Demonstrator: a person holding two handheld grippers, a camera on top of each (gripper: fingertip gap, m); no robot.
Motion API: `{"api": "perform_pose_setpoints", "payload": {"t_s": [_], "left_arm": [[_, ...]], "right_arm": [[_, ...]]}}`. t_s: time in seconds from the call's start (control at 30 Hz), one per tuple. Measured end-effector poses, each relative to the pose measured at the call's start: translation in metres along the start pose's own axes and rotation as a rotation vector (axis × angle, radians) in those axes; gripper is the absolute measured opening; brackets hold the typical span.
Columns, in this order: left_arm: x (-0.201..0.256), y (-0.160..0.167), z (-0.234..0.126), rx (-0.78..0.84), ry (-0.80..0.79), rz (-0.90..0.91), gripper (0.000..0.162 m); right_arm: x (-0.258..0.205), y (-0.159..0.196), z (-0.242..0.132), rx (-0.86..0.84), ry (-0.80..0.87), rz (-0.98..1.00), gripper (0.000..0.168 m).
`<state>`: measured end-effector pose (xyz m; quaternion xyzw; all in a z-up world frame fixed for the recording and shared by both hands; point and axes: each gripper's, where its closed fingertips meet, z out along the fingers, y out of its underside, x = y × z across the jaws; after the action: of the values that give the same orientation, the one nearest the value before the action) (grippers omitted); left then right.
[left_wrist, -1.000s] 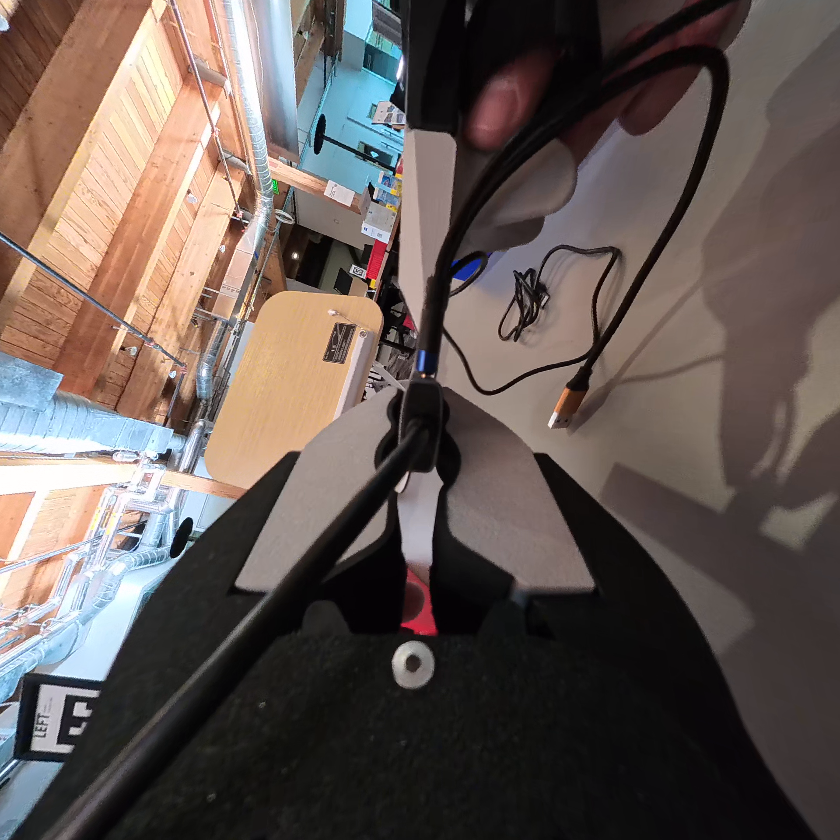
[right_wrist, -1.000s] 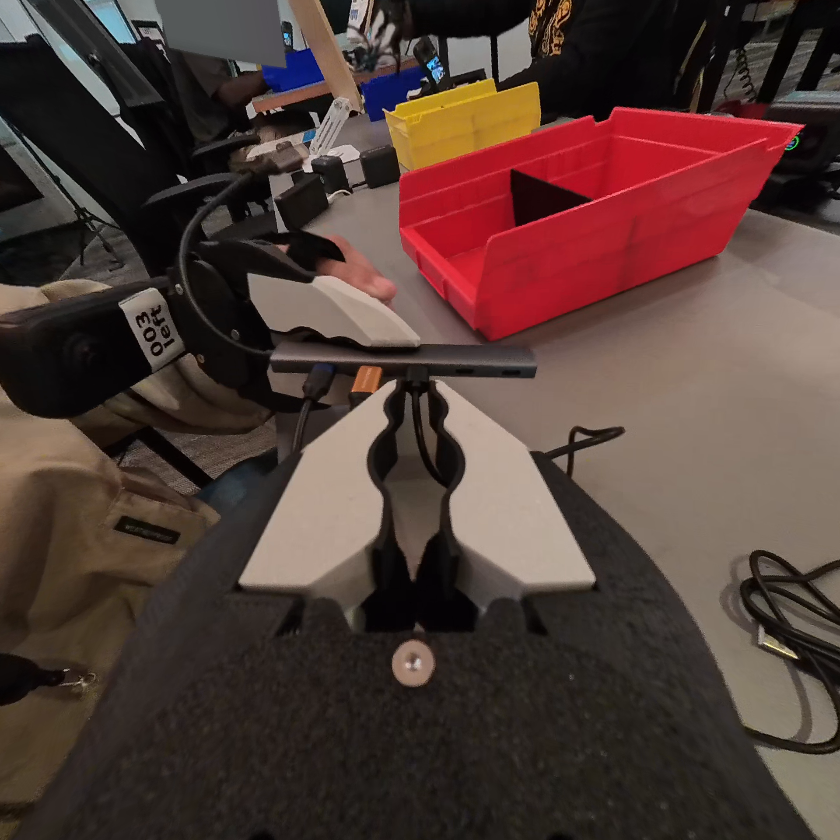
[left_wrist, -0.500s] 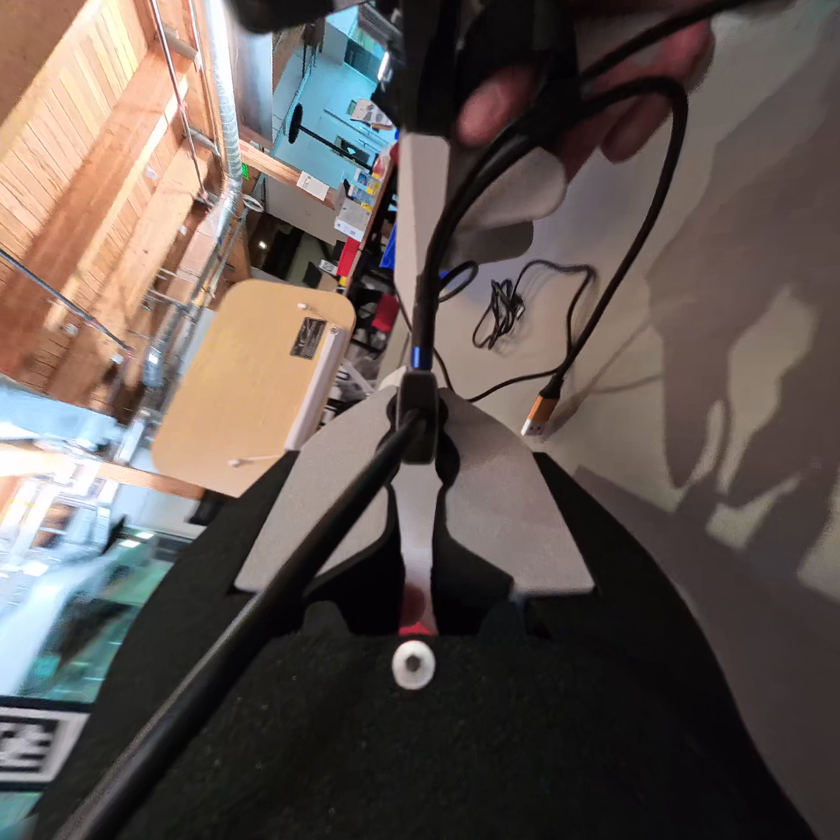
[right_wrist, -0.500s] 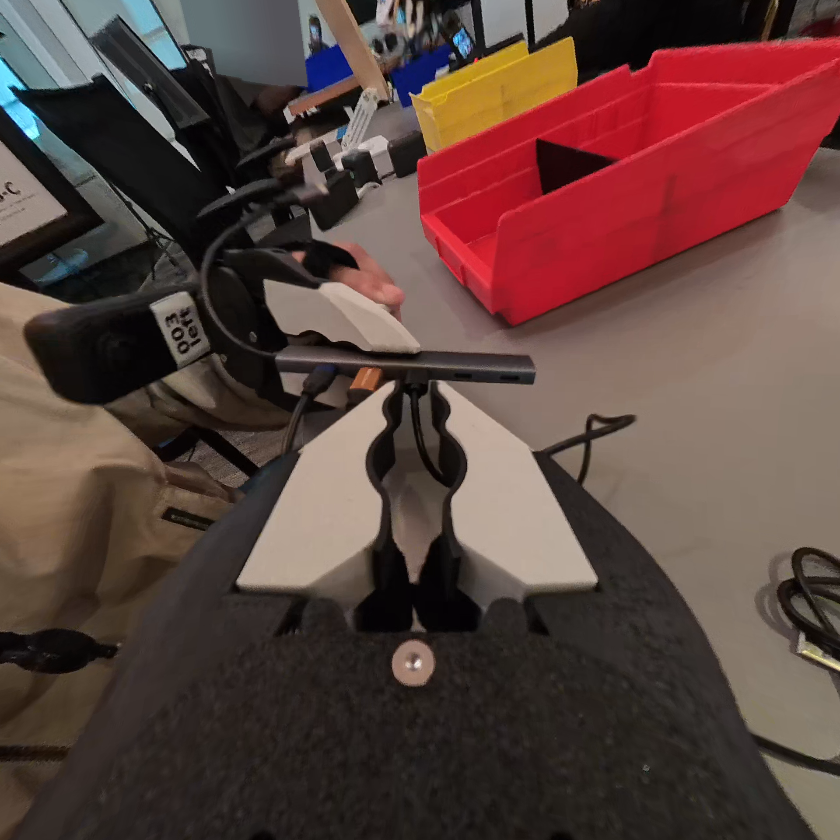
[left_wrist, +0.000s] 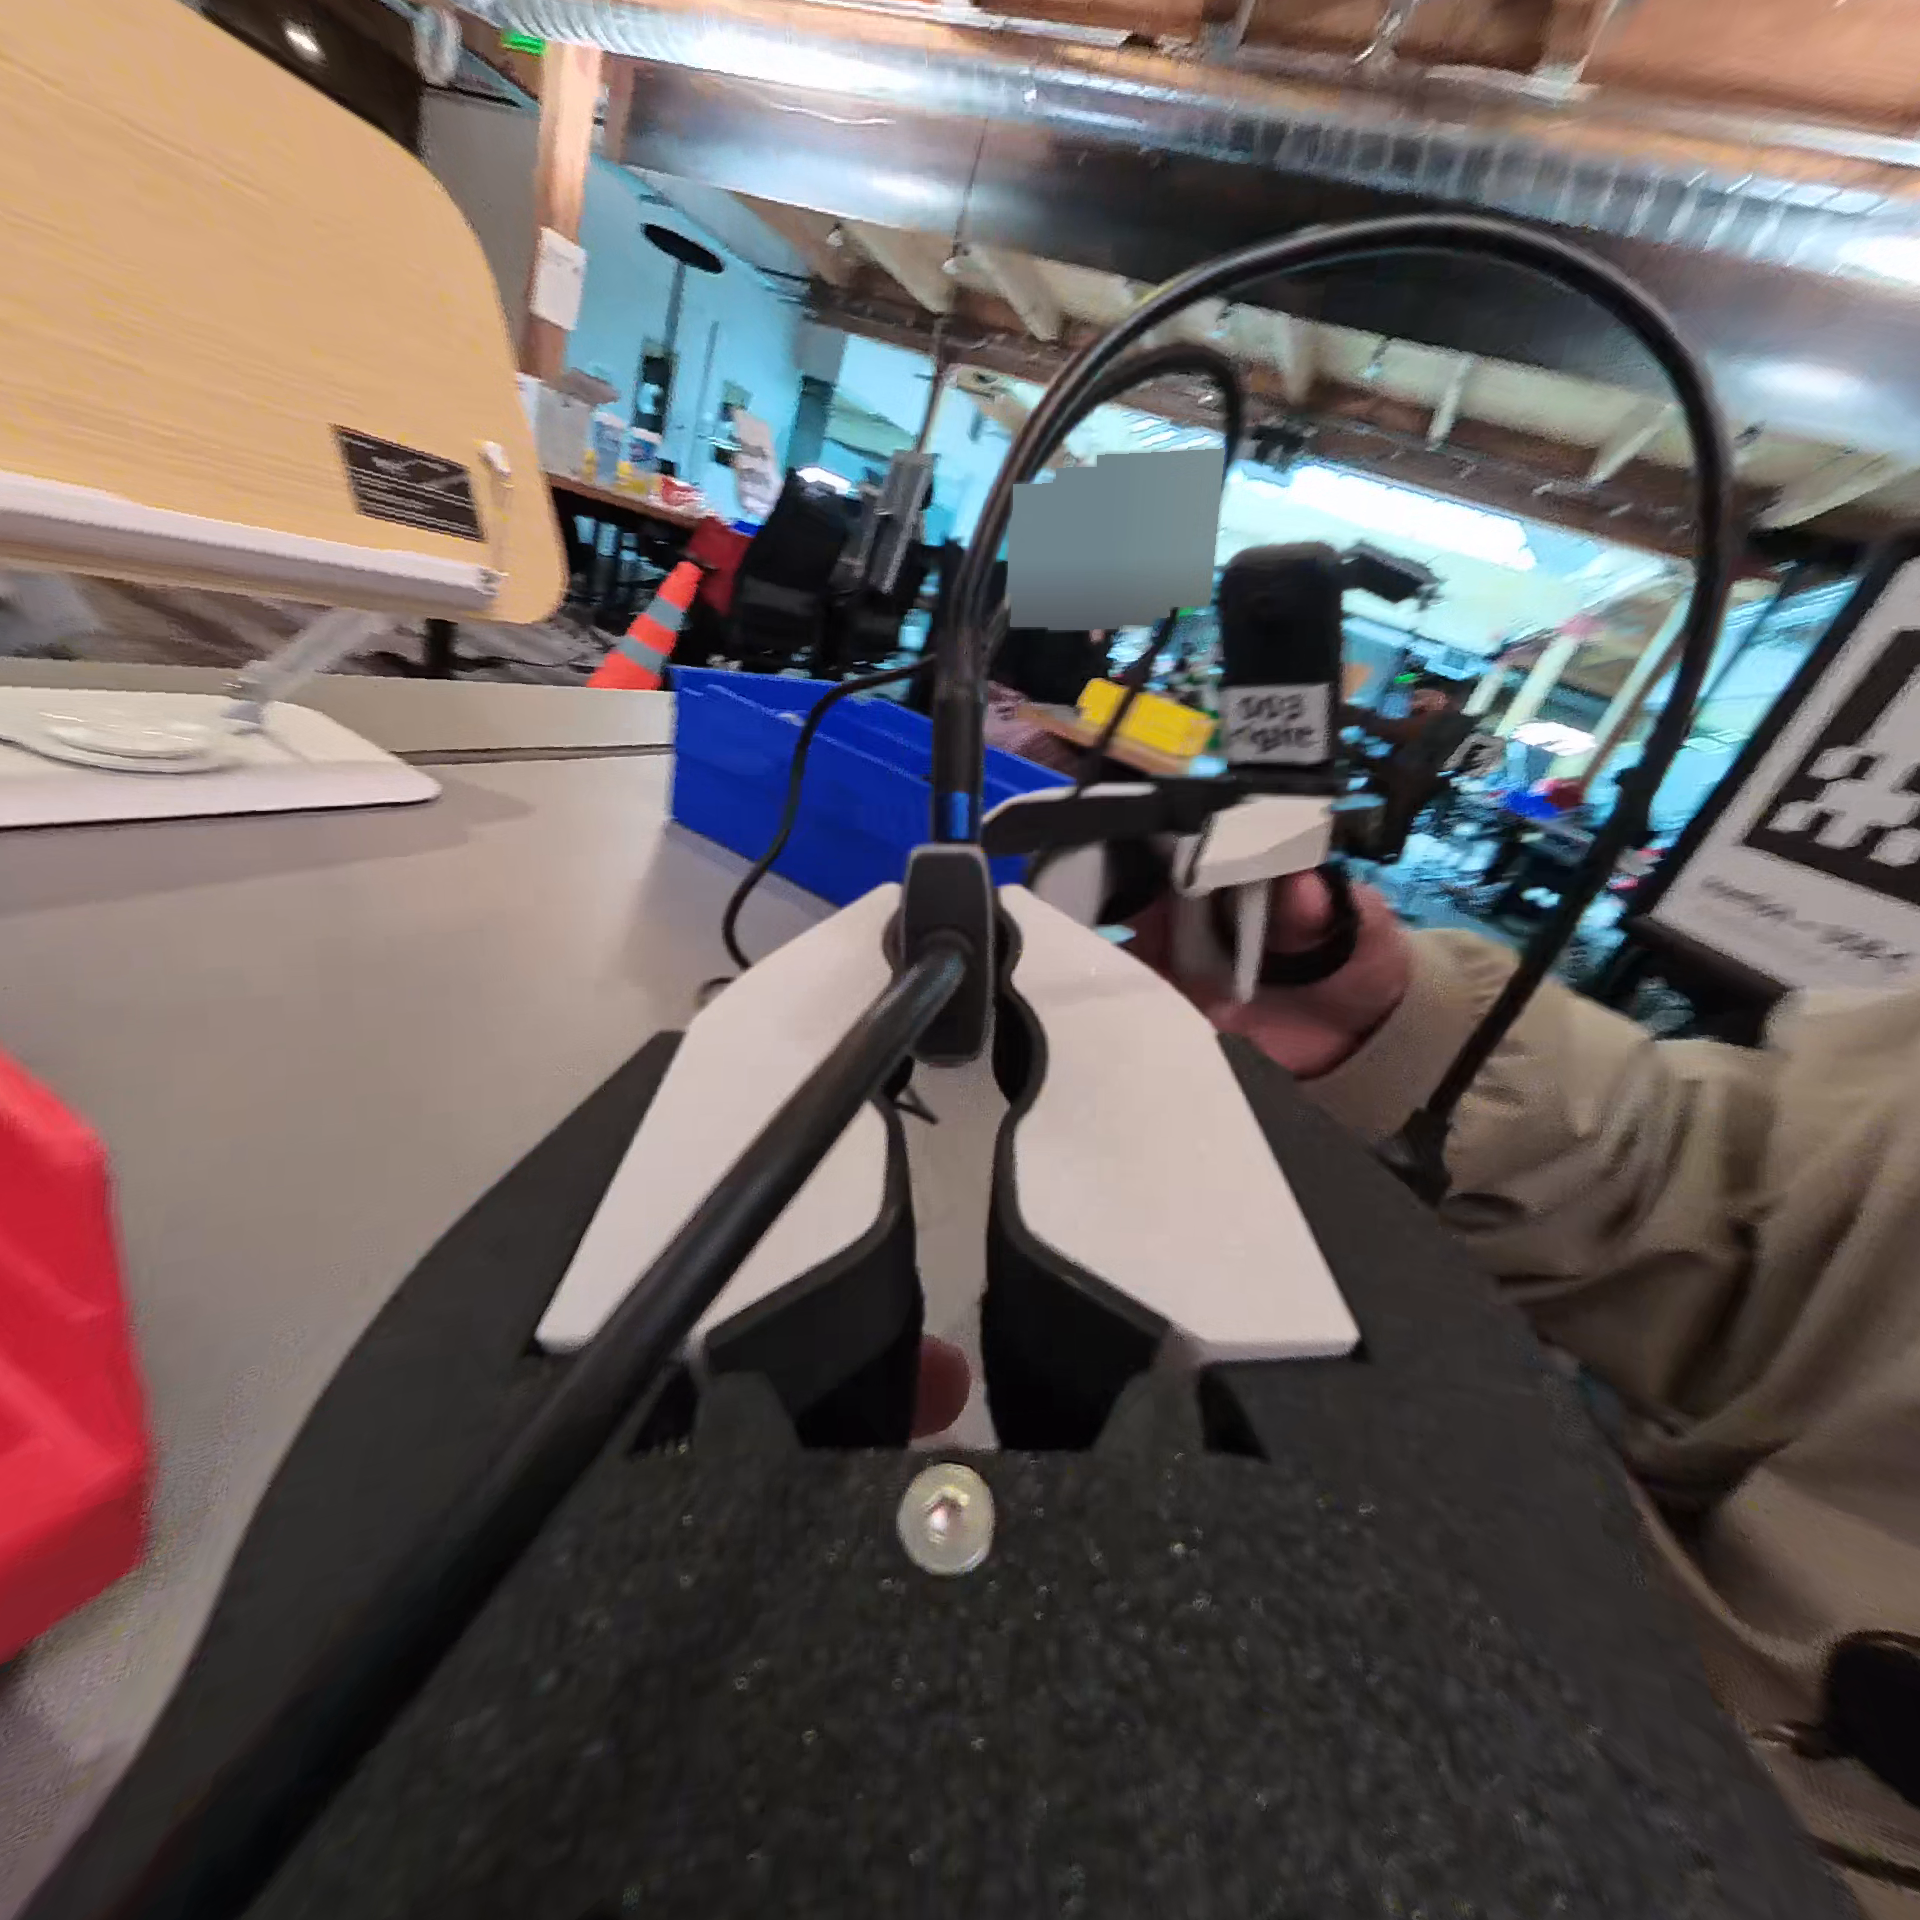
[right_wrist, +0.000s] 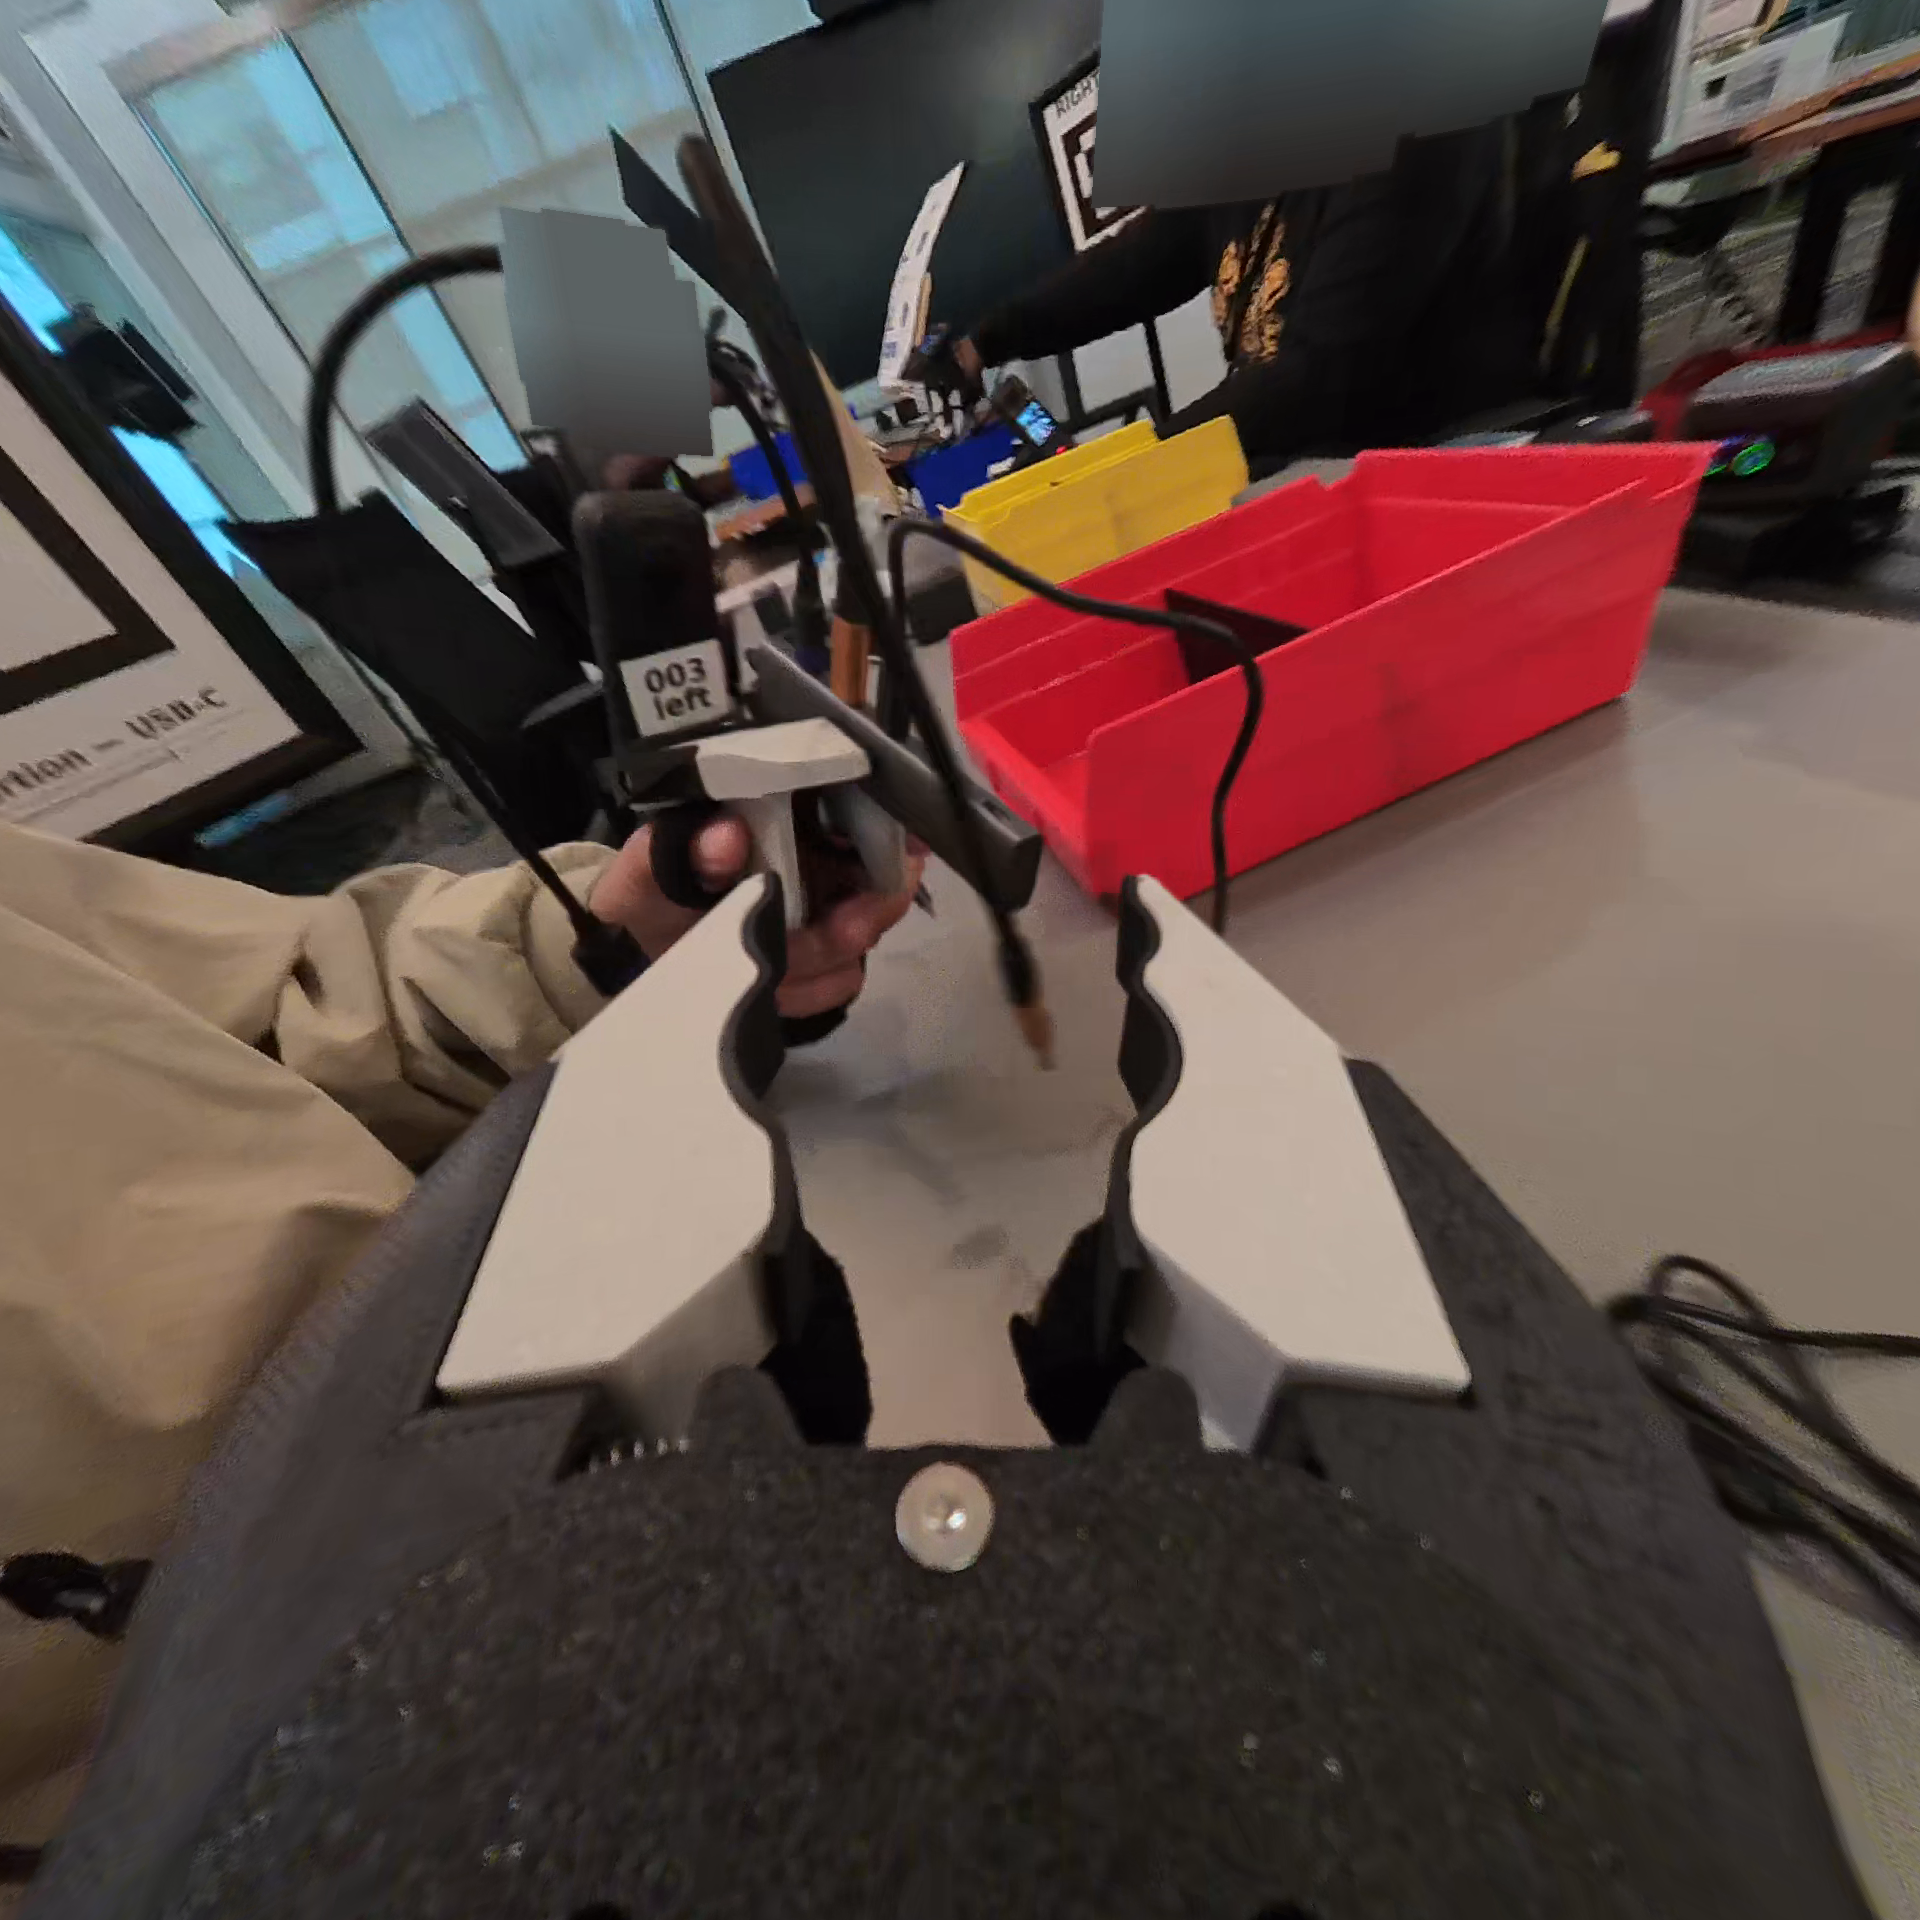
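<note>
My left gripper (left_wrist: 948, 920) is shut on a slim dark grey hub (left_wrist: 940, 997), seen end-on here. Black cables (left_wrist: 956, 748) rise from the hub and arch overhead. In the right wrist view the left gripper (right_wrist: 831, 821) holds the hub (right_wrist: 935, 810) tilted above the grey table (right_wrist: 1558, 935). A cable with an orange plug (right_wrist: 1027, 1018) dangles from it. My right gripper (right_wrist: 951, 904) is open and empty, its jaws wide apart just short of the hub and the plug. It also shows in the left wrist view (left_wrist: 1164, 831).
A red bin (right_wrist: 1351, 665) with a black divider stands behind the hub, with a yellow bin (right_wrist: 1101, 499) farther back. A coil of black cable (right_wrist: 1766, 1403) lies at the right. A blue bin (left_wrist: 810, 790) and a wooden tilted stand (left_wrist: 208, 312) show in the left wrist view. The tips of one gripper are about 7 cm away from the tips of the other.
My right gripper has opened, let go of the thin cable at the hub and drawn back. My left gripper has turned with the hub, which now sits tilted.
</note>
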<state>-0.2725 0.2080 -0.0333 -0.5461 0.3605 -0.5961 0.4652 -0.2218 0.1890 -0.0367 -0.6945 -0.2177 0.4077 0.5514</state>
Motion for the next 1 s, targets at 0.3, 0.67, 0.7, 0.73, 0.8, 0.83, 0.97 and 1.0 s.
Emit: {"api": "perform_pose_setpoints", "payload": {"t_s": [0.3, 0.67, 0.7, 0.73, 0.8, 0.83, 0.97, 1.0], "left_arm": [[0.025, 0.008, 0.013, 0.045, 0.150, -0.179, 0.010], [0.032, 0.021, 0.011, -0.048, 0.151, -0.021, 0.029], [0.030, 0.024, 0.009, -0.070, 0.136, 0.007, 0.030], [0.026, 0.027, 0.007, -0.090, 0.119, 0.028, 0.031], [0.018, 0.036, 0.005, -0.145, 0.084, 0.057, 0.030], [0.013, 0.040, 0.004, -0.170, 0.064, 0.066, 0.030], [0.004, 0.050, 0.004, -0.231, 0.012, 0.129, 0.030], [0.002, 0.051, 0.004, -0.241, -0.001, 0.149, 0.029]], "right_arm": [[-0.010, 0.012, 0.014, 0.038, -0.110, 0.216, 0.021], [-0.027, -0.032, -0.025, 0.110, -0.269, 0.165, 0.013], [-0.023, -0.045, -0.035, 0.130, -0.249, 0.149, 0.013], [-0.019, -0.060, -0.046, 0.154, -0.232, 0.129, 0.013], [-0.015, -0.099, -0.071, 0.221, -0.212, 0.089, 0.013], [-0.014, -0.119, -0.083, 0.250, -0.199, 0.065, 0.013], [-0.009, -0.204, -0.121, 0.300, -0.104, -0.080, 0.013], [-0.009, -0.227, -0.130, 0.308, -0.085, -0.115, 0.013]]}}
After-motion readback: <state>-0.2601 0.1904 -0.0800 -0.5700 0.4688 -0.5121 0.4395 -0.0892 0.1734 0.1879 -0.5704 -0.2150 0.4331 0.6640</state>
